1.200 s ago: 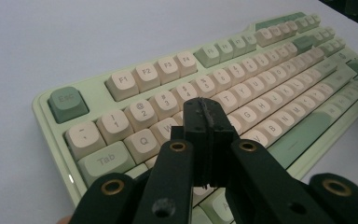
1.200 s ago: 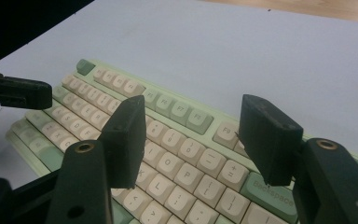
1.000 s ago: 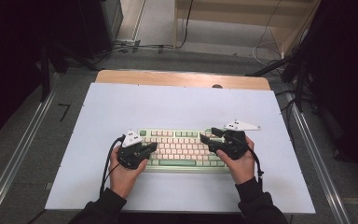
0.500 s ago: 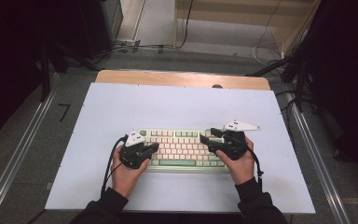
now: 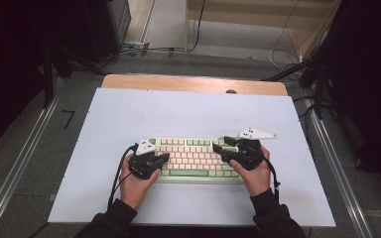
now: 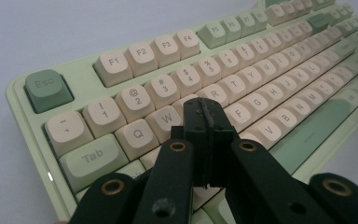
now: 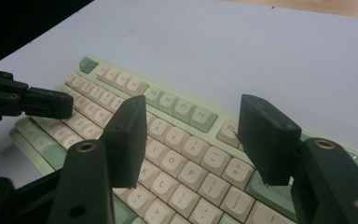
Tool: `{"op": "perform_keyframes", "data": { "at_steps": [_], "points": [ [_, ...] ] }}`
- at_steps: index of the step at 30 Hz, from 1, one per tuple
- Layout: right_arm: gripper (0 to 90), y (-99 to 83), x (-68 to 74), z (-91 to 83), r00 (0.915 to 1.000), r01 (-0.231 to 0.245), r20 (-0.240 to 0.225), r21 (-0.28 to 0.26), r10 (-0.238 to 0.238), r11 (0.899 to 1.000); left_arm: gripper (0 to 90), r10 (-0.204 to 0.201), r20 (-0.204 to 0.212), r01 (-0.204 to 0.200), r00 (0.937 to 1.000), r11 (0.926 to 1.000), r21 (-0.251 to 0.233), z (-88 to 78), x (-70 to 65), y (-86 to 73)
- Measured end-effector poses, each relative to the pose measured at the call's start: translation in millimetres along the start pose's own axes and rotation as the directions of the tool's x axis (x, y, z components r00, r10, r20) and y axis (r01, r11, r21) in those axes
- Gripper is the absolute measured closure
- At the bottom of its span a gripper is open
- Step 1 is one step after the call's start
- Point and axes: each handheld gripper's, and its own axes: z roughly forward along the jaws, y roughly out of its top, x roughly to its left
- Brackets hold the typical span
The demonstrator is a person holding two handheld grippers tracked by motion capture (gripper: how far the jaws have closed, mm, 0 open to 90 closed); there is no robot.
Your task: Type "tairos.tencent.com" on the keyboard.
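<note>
Nothing has moved since the earlier frames; both hands hold position. Table [image 5: 193, 114] carries the keyboard [image 5: 193, 156], which sits directly under both tools. Left gripper [image 6: 204, 116] has its jaws pressed together, tip just above the W/E keys, nothing pinched. Right gripper [image 7: 191, 140] hovers over the keyboard's other end, jaws spread, gap empty, number-row and letter keys below them.

White table top [image 5: 188, 111], wooden strip [image 5: 193, 83] along far edge. Green-and-cream keyboard [image 5: 196, 157] lies flat on it, near person's side, roughly centred, long side parallel to near edge. Rest of surface bare. Grey floor [image 5: 25, 148] around.
</note>
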Motion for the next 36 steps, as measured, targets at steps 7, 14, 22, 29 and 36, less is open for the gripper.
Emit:
{"op": "perform_keyframes", "data": {
  "at_steps": [7,14,22,29,36],
  "points": [
    [41.1,0.0,-0.3,-0.3,1.0,0.003,0.0,-0.001,-0.003,1.0,90.0,-0.006,-0.003,0.006,1.0,1.0,0.006,1.2,0.8,-0.2],
    [41.3,-0.6,0.2,0.7,1.0,0.004,0.0,0.005,-0.004,1.0,87.3,-0.009,0.008,0.009,0.9999,0.9998,0.019,2.5,2.0,-0.2],
    [41.2,-0.5,-0.4,0.0,1.0,0.001,0.001,0.002,-0.001,1.0,60.1,-0.025,0.035,0.027,0.9991,0.9975,-0.065,-5.5,3.8,3.5],
    [41.2,-0.5,-0.5,-0.3,1.0,0.001,0.001,0.001,-0.001,1.0,40.8,-0.039,-0.004,0.038,0.9992,0.9922,-0.118,-9.7,5.6,4.8],
    [41.2,-0.2,0.3,-1.5,1.0,0.003,0.0,-0.003,-0.003,1.0,30.8,-0.052,-0.062,0.042,0.9967,0.9875,-0.152,-13.5,8.0,4.2]
  ]
}}
